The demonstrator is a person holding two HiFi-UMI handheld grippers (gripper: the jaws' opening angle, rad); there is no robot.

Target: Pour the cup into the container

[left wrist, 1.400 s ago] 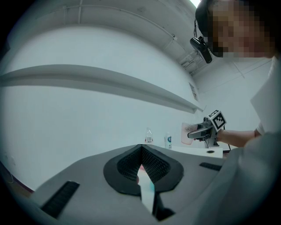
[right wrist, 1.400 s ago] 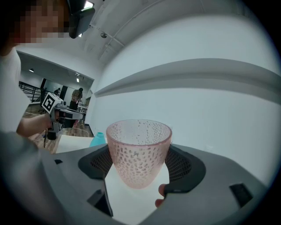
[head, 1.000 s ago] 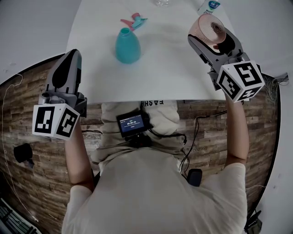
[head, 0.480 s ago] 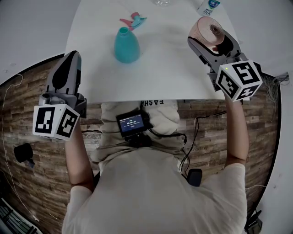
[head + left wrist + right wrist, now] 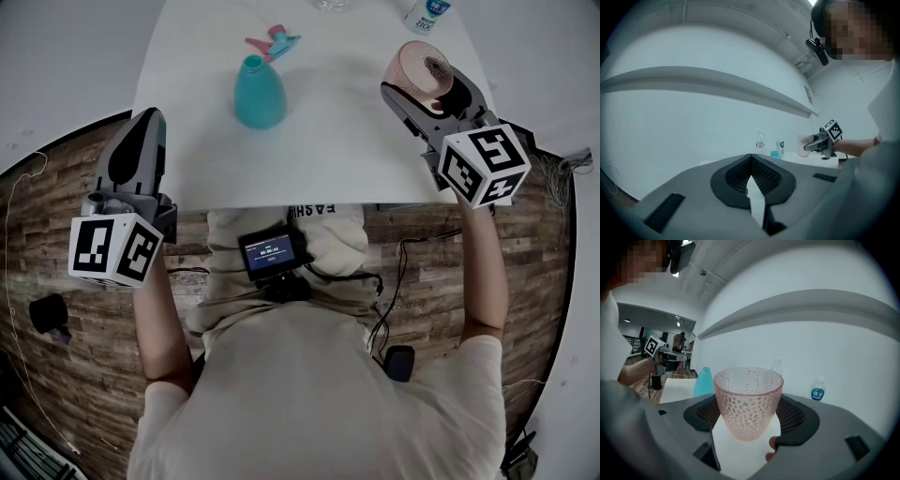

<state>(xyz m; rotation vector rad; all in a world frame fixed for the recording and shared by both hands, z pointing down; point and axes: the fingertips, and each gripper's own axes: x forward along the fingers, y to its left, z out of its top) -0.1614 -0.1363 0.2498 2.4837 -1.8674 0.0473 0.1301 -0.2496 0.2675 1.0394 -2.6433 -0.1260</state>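
Pinching the pink dimpled glass cup (image 5: 748,401) by its lower half, the right tongs (image 5: 424,82) have one pad on each side of it, and its open rim faces up. This pair sits at the upper right of the head view, over the right-hand edge of the white tabletop (image 5: 328,159). The left tongs (image 5: 148,120) are pressed together with nothing between them. They are at the left of that view, just outside the tabletop's near left corner and above the wood-plank floor (image 5: 56,216). Between the two lies a broad bare stretch of tabletop, whose near edge runs across the middle of the frame. One teal plastic bottle (image 5: 260,94) stands at upper centre, well left of the cup. One pink-and-teal spray head (image 5: 272,42) lies just beyond it. Two small bottles stand toward the far edge: a clear bottle (image 5: 776,365) and a white bottle with a blue label (image 5: 817,389), the latter just beyond the cup.
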